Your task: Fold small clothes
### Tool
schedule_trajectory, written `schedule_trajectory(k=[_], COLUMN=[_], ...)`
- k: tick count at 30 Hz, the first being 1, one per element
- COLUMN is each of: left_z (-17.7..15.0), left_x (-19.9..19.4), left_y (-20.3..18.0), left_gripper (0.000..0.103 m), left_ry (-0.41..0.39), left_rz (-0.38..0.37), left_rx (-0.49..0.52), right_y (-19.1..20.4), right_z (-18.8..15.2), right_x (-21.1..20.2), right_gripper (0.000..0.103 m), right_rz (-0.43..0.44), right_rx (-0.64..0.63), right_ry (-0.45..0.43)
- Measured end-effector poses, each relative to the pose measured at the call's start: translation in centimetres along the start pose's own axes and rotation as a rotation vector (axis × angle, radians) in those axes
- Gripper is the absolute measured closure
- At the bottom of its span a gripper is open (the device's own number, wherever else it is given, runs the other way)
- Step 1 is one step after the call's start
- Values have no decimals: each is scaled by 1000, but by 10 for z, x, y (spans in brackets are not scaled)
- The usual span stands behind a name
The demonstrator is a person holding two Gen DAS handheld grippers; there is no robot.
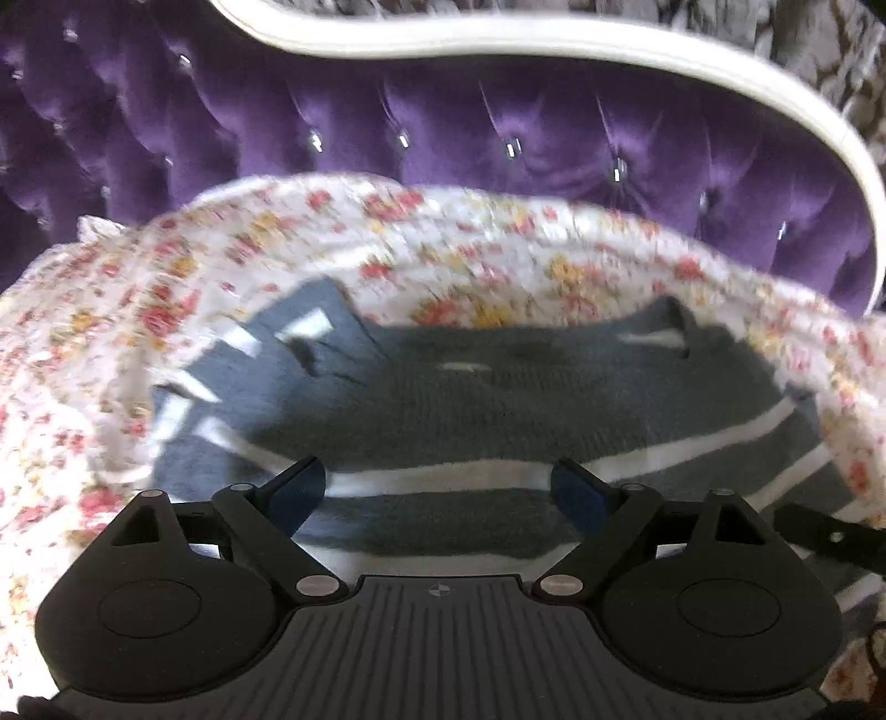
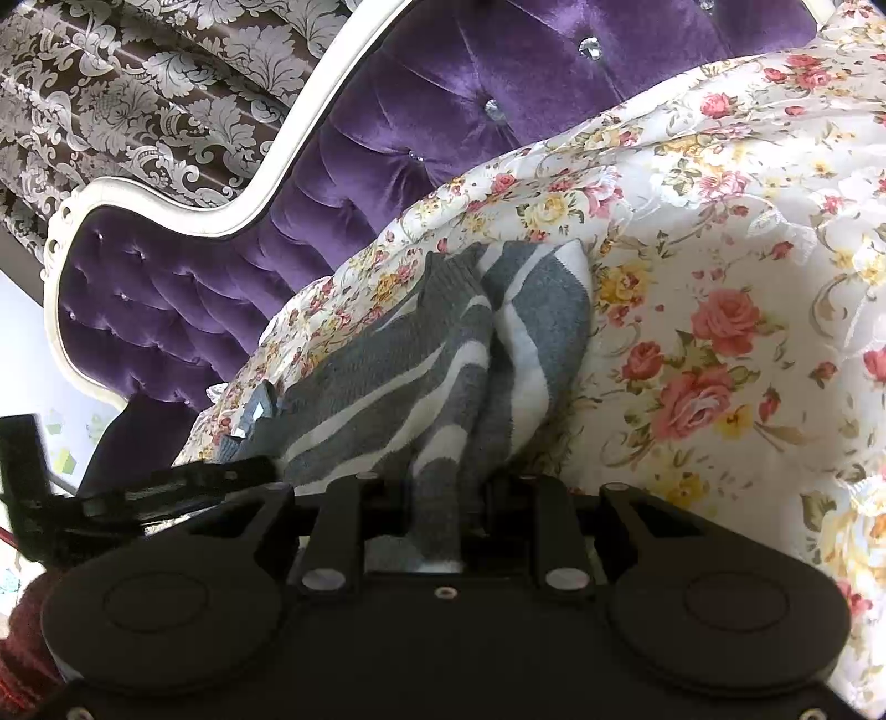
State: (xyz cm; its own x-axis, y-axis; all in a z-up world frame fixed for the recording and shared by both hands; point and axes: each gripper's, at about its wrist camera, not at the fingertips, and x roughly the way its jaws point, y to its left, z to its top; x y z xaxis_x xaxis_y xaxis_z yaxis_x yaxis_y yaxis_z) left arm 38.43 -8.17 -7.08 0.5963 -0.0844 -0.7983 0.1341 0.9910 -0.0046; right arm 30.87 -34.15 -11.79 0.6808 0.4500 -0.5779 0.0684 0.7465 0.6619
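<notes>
A small grey sweater with white stripes (image 1: 470,399) lies spread on a floral bedspread (image 1: 111,332). My left gripper (image 1: 440,487) is open, its blue-padded fingers wide apart just over the sweater's striped lower part, holding nothing. In the right wrist view the same sweater (image 2: 421,354) is bunched and pulled up from the floral bedspread (image 2: 720,304). My right gripper (image 2: 437,520) is shut on a fold of the sweater, which runs down between its fingers. The left gripper (image 2: 166,487) shows at the left edge of that view, beside the sweater.
A purple tufted headboard (image 1: 498,138) with a white curved frame (image 1: 554,50) stands behind the bedspread; it also shows in the right wrist view (image 2: 387,111). Patterned damask wallpaper (image 2: 138,83) lies beyond it.
</notes>
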Motion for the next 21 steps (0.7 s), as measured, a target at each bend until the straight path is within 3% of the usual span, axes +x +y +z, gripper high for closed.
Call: schedule_trajectory(k=[3,7,9,12,17,21], left_z=[-7,-17,-25,-38,-55,-65], left_x=[-20,-34,-44,-62,-79,-79], left_y=[12,26,33,53,99,128], left_gripper=[13,14,14,14,14,14], left_ry=[-27,42,34,-2,-40,-42], left_rz=[34,127,153,102,-18,-27], left_rx=[7,42,56,20,-141,-191], right_y=[0,0,1,3,7,15], right_z=[0,1,1,1,-1,-2], right_x=[0,1,1,2,2,1], right_gripper=[72,72,72,71,70,71], right_rz=[0,-1,-6,-18,-33,-66], right_rx=[-5,-10,-18,-33,-59,-101], right_ry=[1,1,1,-3,-10,-21])
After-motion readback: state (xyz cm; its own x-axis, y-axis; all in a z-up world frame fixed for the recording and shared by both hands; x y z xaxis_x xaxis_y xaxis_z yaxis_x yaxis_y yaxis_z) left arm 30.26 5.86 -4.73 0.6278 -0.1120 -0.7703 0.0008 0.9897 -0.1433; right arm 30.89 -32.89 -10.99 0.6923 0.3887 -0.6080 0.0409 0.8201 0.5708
